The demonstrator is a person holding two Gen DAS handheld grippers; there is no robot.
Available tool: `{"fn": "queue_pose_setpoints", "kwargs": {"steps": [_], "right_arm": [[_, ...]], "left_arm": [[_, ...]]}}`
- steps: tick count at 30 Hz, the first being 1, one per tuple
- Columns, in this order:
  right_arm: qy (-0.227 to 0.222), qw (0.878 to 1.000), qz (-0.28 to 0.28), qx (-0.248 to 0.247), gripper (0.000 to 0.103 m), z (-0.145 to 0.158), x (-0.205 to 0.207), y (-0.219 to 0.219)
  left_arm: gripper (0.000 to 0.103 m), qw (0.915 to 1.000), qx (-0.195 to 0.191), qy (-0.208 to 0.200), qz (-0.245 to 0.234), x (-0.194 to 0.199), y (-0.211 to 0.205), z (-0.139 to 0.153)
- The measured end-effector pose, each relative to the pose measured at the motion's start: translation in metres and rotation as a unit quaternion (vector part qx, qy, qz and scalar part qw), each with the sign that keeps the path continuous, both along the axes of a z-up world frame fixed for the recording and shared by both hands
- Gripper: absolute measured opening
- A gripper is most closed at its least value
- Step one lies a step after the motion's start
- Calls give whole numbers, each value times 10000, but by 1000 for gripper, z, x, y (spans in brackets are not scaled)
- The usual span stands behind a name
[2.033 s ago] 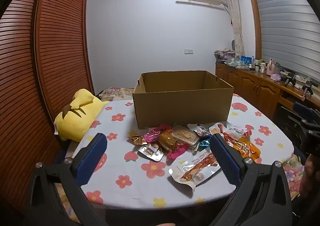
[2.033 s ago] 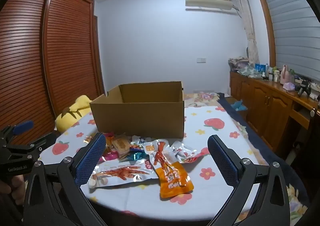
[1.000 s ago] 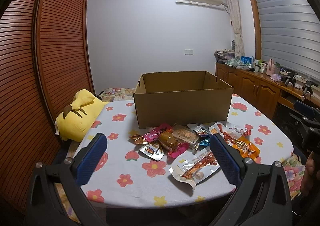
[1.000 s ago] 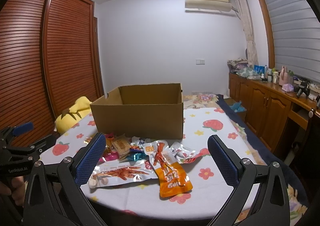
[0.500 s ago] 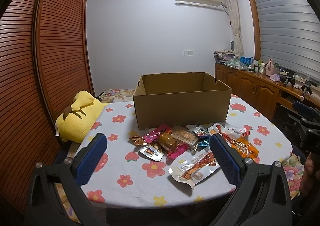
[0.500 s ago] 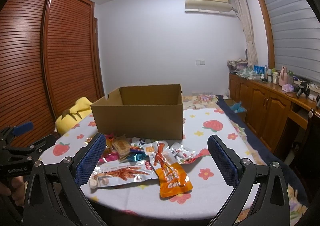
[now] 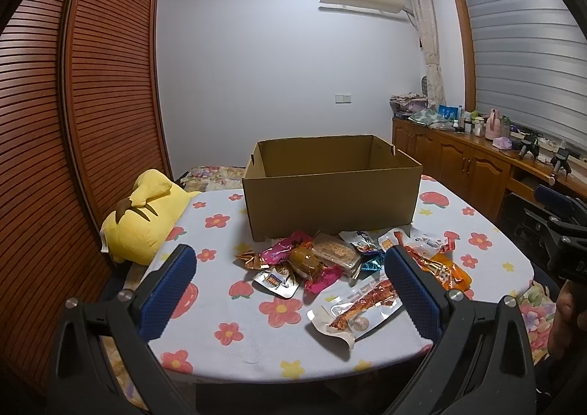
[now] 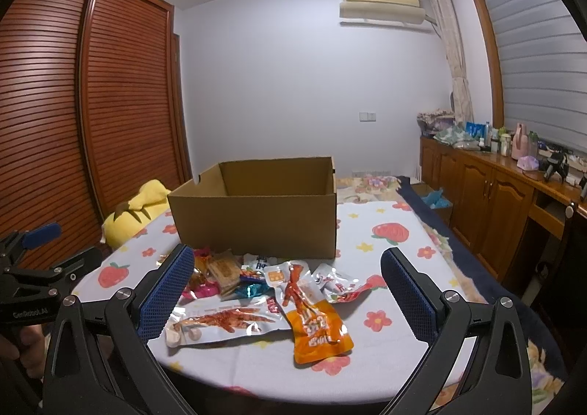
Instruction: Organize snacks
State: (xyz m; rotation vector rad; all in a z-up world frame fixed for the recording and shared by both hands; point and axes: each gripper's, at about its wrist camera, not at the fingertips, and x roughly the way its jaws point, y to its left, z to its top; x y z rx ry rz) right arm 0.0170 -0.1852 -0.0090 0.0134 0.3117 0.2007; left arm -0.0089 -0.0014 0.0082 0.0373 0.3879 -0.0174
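Beside the cardboard box (image 8: 256, 228), orange pouch (image 8: 315, 330) lengthwise toward camera

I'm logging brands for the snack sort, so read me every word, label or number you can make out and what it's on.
"GenRobot.AI": white print on the black body of the left gripper, seen at the right wrist view's edge.
Orange foil snack pouch: large white characters, too distorted to read.
Long clear-and-silver snack packet: print too small.
Brown cardboard box: no text visible.

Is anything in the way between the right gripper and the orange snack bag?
Nothing visible. The right gripper is open, and the orange bag lies uncovered near the table edge.
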Motion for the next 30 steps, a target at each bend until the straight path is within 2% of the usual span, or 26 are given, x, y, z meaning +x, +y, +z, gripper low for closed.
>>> {"fn": "queue_pose_setpoints", "kwargs": {"steps": [7,9,30], "right_arm": [[-8,10000,4,8,103,1,0,1],[-13,10000,7,11,103,11,-1,0],[14,10000,5,-31,103,4,0,1]], "left_arm": [[103,10000,8,-10,-3,-1,-1,2],[103,10000,10,-11,-7,-1,-2,2],[103,9999,-27,95,-79,-1,-5,-2]]}}
